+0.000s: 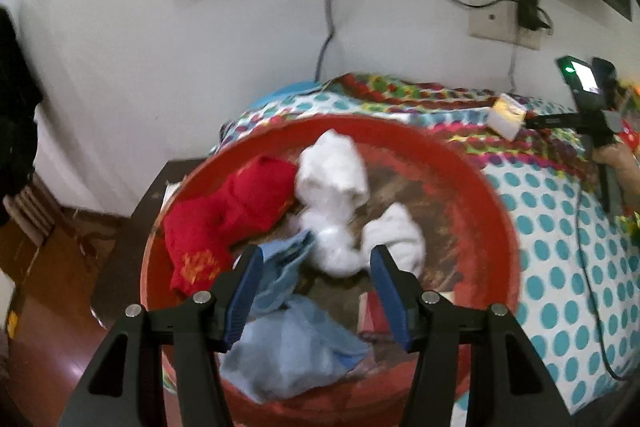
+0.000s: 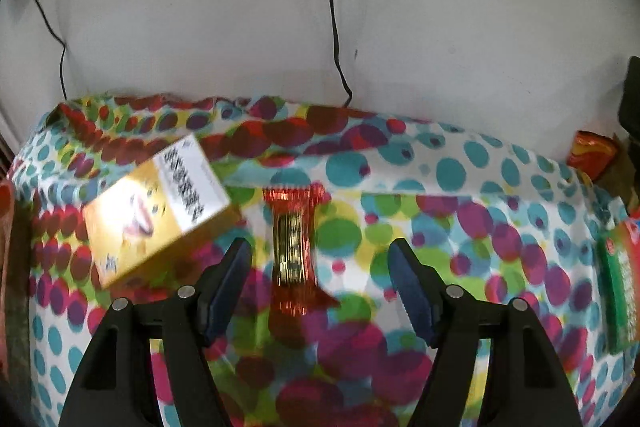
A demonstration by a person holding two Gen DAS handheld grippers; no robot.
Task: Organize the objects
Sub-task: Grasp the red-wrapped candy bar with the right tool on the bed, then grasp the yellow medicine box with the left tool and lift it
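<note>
While hovering above the dotted cloth [image 2: 440,187], right gripper [image 2: 320,263] gapes with jaws apart and empty, straddling a red-gold sachet [image 2: 294,251] at twelve o'clock. Probably light, crinkly, slippery; best pinched across its narrow middle. Left gripper [image 1: 316,267] likewise apart, over basin [image 1: 472,171].

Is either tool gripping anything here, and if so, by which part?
Nothing is held. The left tool stands open above the cloths in the red basin; the right tool stands open over the red-and-gold wrapped sweet, not touching it.
</note>
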